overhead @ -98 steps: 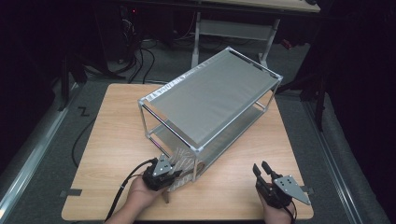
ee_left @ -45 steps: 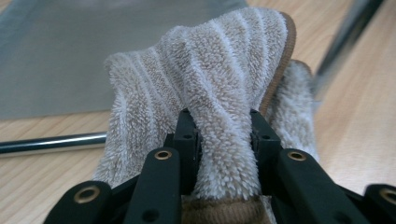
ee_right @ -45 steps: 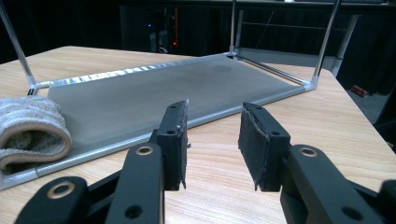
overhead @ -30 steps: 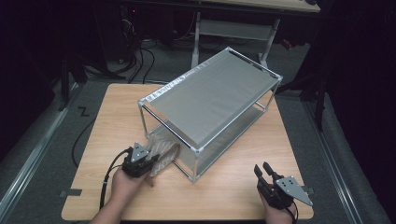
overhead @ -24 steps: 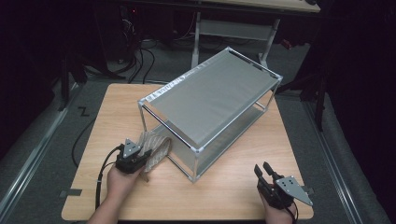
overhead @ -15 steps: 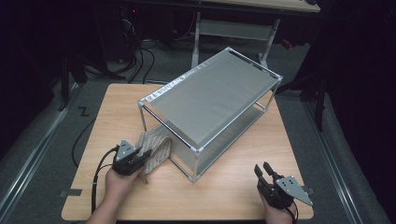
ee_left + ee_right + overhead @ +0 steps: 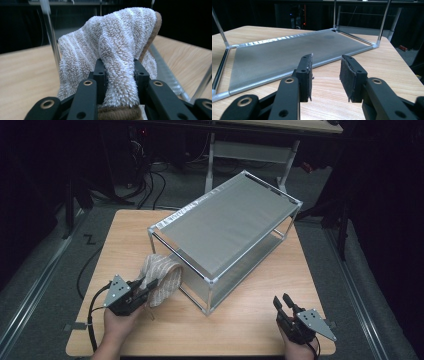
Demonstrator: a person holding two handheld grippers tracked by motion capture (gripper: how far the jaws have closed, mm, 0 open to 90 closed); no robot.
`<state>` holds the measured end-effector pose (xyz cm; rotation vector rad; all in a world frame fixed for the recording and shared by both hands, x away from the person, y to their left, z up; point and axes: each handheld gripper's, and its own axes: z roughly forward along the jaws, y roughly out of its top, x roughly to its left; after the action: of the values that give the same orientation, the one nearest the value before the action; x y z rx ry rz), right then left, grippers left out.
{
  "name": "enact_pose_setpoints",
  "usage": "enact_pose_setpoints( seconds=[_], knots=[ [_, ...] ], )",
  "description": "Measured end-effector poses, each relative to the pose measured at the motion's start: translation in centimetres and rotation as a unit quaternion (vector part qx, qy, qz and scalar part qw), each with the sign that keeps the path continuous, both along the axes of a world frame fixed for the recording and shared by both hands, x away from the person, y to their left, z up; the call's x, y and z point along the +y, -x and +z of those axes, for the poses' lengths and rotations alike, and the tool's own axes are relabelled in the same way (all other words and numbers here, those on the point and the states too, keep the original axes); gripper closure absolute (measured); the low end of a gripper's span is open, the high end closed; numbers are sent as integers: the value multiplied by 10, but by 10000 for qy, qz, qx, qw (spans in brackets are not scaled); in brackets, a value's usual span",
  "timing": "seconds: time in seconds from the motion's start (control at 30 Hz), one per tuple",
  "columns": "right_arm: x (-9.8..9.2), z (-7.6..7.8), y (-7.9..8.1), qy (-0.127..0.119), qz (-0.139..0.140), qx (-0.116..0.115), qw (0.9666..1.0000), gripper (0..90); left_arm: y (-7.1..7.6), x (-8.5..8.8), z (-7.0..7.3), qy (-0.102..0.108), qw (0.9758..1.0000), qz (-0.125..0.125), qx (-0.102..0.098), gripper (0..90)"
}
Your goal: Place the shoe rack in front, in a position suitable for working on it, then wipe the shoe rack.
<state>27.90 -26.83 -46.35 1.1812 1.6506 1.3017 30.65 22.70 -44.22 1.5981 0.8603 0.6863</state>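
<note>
The left gripper sits at the near-left part of the desk, held in a hand that comes in from the bottom edge. Its fingers are clamped on a towel, striped white and tan. In the left gripper view the towel bunches between the two fingers, both pressing into the pile, and rises in a fold above them. A tan hem shows along its right edge and below the fingers.

In the high view the towel hangs from the gripper just outside the near-left end of the rack, close to its corner post; whether it touches the frame cannot be told.

The rack is a metal frame with a grey mesh top and a lower shelf, set diagonally across the desk.

The right gripper rests at the near-right corner of the desk, well apart from the towel. In the right gripper view its fingers stand moderately apart with nothing between them, pointing at the lower shelf.
</note>
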Motion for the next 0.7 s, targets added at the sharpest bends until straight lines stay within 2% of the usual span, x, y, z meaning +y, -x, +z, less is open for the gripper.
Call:
enact_pose_setpoints(
  seconds=[0.2, 0.47, 0.63, 0.7],
  knots=[
    [1, -1, -1, -2, 14, 1, 10000, 624, 8, 5, 22, 105, 9996, 14, -253, 710],
    [2, -1, -1, 17, 33, 3, 10000, 624, 17, 12, 39, 193, 9985, 71, -505, 711],
    [3, -1, -2, -3, 29, 8, 10000, 624, 16, 17, 52, 341, 9966, 187, -722, 711],
    [4, -1, -2, 15, 42, 4, 10000, 624, 11, 19, 60, 412, 9956, 255, -803, 711]
  ],
)
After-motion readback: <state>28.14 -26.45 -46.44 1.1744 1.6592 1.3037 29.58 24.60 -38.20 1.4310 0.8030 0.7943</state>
